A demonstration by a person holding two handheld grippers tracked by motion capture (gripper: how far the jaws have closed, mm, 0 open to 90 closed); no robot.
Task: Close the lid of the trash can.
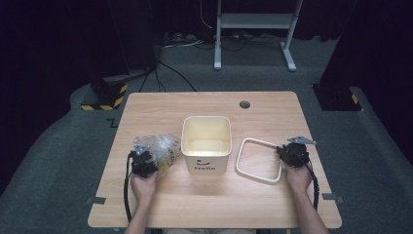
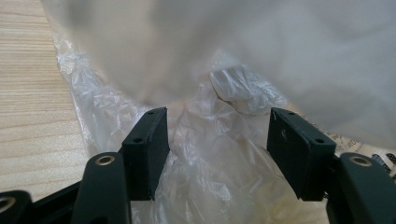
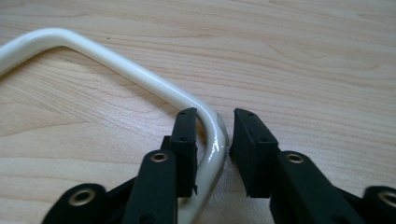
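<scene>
A crumpled clear plastic bag (image 1: 163,145) lies left of the cream square bin (image 1: 206,119) at the table's middle. My left gripper (image 1: 147,156) is at the bag's near edge. In the left gripper view its jaws stand well apart, open (image 2: 217,121), with folds of the bag (image 2: 219,140) between them. A white rounded-square ring (image 1: 240,158) lies flat to the right of the bin. My right gripper (image 1: 284,150) is at its right corner. In the right gripper view its narrow jaws (image 3: 212,119) straddle the ring's bent corner (image 3: 140,74), not clearly pressing on it.
The bin stands upright with dark print on its near wall. A round cable hole (image 1: 244,104) is in the wooden tabletop (image 1: 160,107) at the back. Beyond the table are a white frame stand (image 1: 253,22) and floor cables.
</scene>
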